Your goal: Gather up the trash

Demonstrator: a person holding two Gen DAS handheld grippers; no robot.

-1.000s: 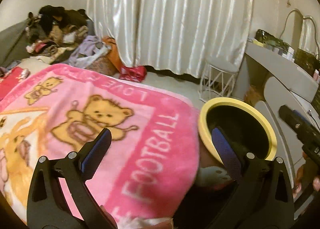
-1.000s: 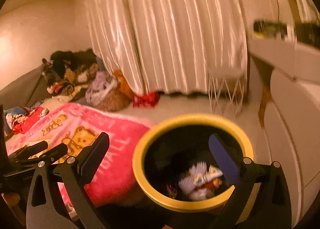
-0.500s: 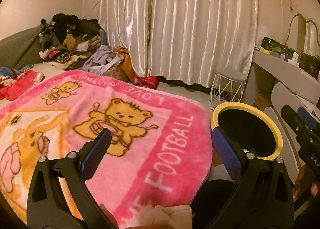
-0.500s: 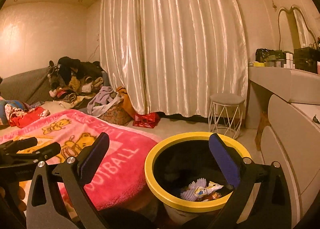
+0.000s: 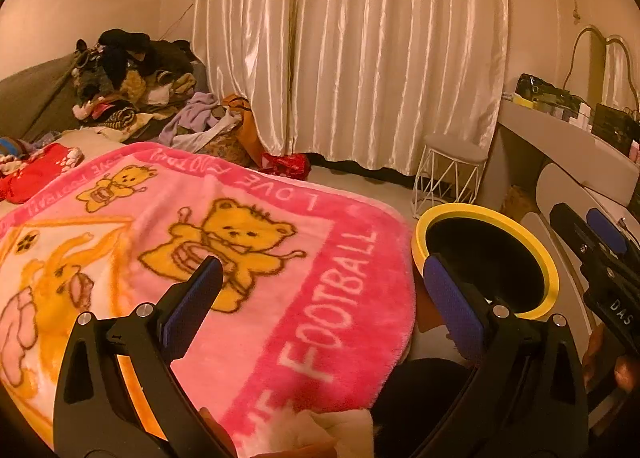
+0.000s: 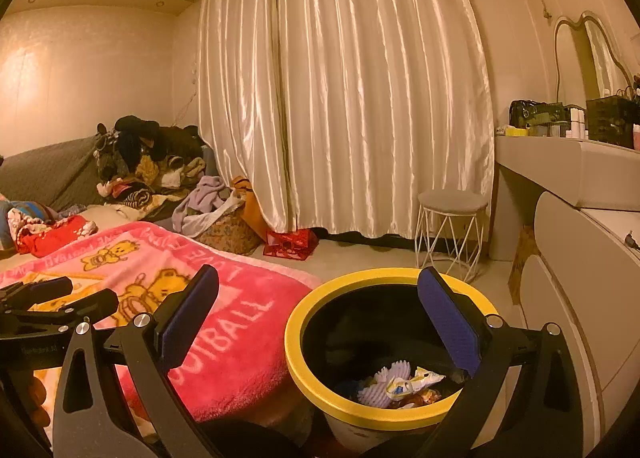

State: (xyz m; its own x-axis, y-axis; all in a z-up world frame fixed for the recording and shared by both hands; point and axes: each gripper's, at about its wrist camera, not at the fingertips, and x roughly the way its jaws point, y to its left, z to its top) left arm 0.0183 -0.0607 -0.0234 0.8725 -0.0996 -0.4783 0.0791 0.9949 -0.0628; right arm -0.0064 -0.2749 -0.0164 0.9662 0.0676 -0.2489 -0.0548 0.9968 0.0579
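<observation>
A pink teddy-bear blanket (image 5: 224, 258) covers the bed at left. The left gripper (image 5: 320, 298) hangs over it, jaws wide and empty. Right of it, the right gripper (image 6: 318, 318), jaws wide, hangs above a yellow-rimmed bin (image 6: 304, 374) holding wrappers (image 6: 400, 386).

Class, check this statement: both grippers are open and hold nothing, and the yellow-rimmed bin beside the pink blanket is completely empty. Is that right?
One thing is wrong: the bin is not empty. The right wrist view shows crumpled wrappers lying at its bottom. The rest stands: the left gripper and right gripper are both open and hold nothing, and the bin stands beside the pink blanket.
</observation>
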